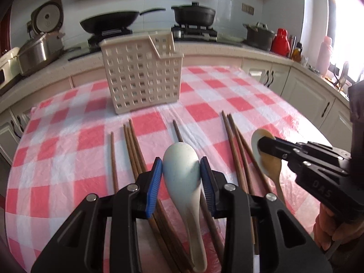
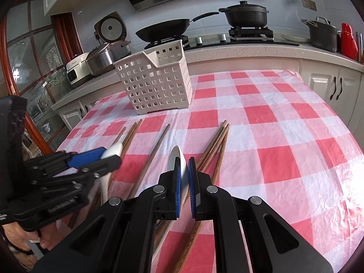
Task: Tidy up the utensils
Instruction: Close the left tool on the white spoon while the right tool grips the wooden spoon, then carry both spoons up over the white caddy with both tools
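Observation:
My left gripper [image 1: 181, 168] is shut on the bowl of a pale blue-white spoon [image 1: 182, 170], held over the checked cloth. My right gripper [image 2: 184, 166] is shut on the edge of a second spoon [image 2: 175, 159], white outside and tan inside; it also shows in the left wrist view [image 1: 268, 159]. Several brown chopsticks [image 1: 134, 150] lie loose on the cloth under and between the grippers. The cream perforated utensil basket [image 1: 143, 77] stands upright at the far middle of the table, also in the right wrist view [image 2: 157, 79].
The red-and-white checked tablecloth [image 2: 273, 136] covers the table. Behind it runs a kitchen counter with a wok [image 1: 111, 21], a black pot [image 1: 193, 13], rice cookers [image 2: 107, 50] and red bottles [image 2: 348, 41]. White cabinets [image 1: 314, 93] stand at the right.

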A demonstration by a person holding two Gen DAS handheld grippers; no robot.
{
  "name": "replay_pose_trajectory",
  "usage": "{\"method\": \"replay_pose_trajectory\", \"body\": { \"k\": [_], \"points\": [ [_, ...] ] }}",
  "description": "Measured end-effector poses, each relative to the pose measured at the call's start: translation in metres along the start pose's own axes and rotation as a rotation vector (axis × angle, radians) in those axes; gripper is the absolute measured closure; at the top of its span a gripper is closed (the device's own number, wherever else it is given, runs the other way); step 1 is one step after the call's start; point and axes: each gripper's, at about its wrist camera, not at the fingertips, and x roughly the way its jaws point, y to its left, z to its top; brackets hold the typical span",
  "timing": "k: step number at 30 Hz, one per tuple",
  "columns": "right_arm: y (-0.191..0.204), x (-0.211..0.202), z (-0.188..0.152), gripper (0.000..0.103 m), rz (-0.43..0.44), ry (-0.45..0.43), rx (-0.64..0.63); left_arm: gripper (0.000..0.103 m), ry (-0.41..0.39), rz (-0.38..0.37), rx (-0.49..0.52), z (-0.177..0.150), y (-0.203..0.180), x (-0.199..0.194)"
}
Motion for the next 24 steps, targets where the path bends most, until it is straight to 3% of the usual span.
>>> {"method": "replay_pose_trajectory", "body": {
  "k": [7, 18, 24],
  "points": [
    [0.018, -0.014, 0.009, 0.094, 0.005, -0.04, -0.049, 0.07, -0.101, 0.005, 0.014, 0.009, -0.001, -0.039],
    [0.036, -0.011, 0.01, 0.094, -0.026, -0.08, -0.103, 0.071, -0.123, -0.015, 0.023, 0.002, -0.004, -0.052],
    [0.036, -0.011, 0.015, 0.093, -0.007, -0.06, -0.065, 0.071, -0.135, -0.01, 0.012, -0.001, 0.001, -0.059]
  ]
}}
